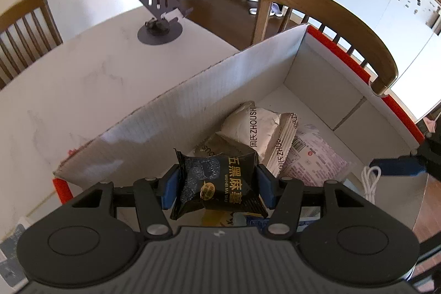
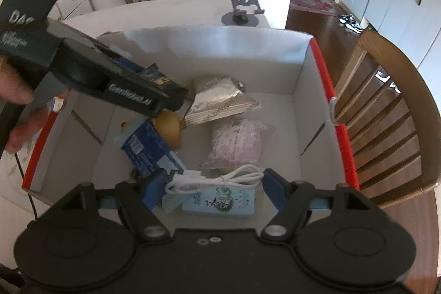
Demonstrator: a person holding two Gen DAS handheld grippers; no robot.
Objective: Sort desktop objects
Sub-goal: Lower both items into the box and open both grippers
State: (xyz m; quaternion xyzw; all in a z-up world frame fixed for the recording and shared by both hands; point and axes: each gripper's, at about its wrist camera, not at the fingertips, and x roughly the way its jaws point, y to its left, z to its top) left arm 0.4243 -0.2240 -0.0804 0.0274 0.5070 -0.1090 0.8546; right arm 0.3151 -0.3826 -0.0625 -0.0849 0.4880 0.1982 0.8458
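Left tool (image 1: 217, 188) clamps a black snack packet (image 1: 220, 183) over the box (image 1: 165, 128) — right tool (image 2: 212, 190) gapes above a white cable (image 2: 217, 179).

White tabletop (image 1: 82, 90), faint marbling, w/ wooden chairs around it. Directly on it: an open cardboard box (image 1: 171, 112) w/ red-orange outer sides, white inside, sitting by the table's edge nearest one chair (image 2: 391, 112). Beyond the box, well apart, a dark grey phone stand (image 1: 160, 18) on a round base, near the far edge. At the near left corner, some printed paper (image 1: 11, 252) lies on the surface; can't tell what it is.
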